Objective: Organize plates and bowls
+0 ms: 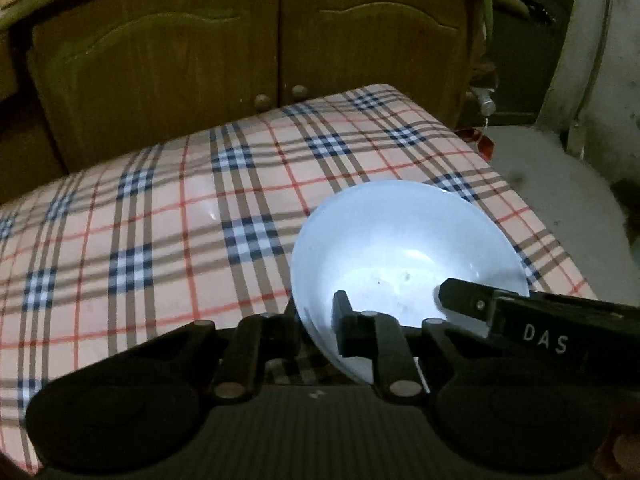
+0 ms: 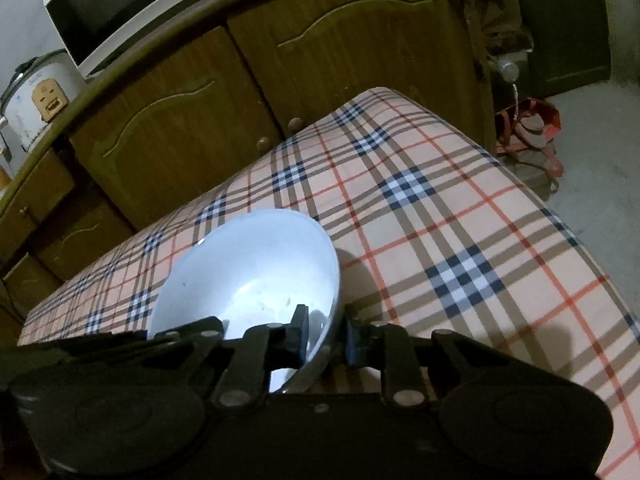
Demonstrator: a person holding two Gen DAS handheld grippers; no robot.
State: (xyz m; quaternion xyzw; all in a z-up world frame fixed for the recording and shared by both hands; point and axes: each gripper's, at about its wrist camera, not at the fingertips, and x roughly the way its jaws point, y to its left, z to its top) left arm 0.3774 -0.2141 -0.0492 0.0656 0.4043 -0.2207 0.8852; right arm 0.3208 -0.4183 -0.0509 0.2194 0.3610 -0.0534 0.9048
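Left gripper [image 1: 316,320]: closed on the near left rim of the white bowl [image 1: 404,252], one finger [image 1: 346,320] inside the bowl, the other under the outer wall and mostly hidden.
Right gripper [image 2: 324,336]: closed on the near right rim of the same bowl [image 2: 248,276], one finger [image 2: 298,332] inside, the other [image 2: 354,338] outside against the wall.
Right gripper in the left view: black finger [image 1: 464,296] marked "DAS", reaching in from the right over the rim.
Left gripper in the right view: dark linkage just to the left of the right gripper, at the rim; tips not clear.
White bowl: directly ahead of both grippers, held between them, tilted with the opening toward the cameras; a few small dark specks inside; cannot tell if the bottom touches the cloth.
Checked tablecloth [image 1: 160,220]: pink with navy, tan and red lines, under and beyond the bowl.
Wooden cabinet [image 1: 200,60]: beyond the far edge of the table, two doors with round knobs.
Microwave [image 2: 132,4]: on top of the cabinet, far ahead and to the left of the right gripper.
Rice cooker [image 2: 36,100]: left of the microwave, on the same top.
Red bag [image 2: 528,128]: on the floor, far ahead to the right, beside the table corner.
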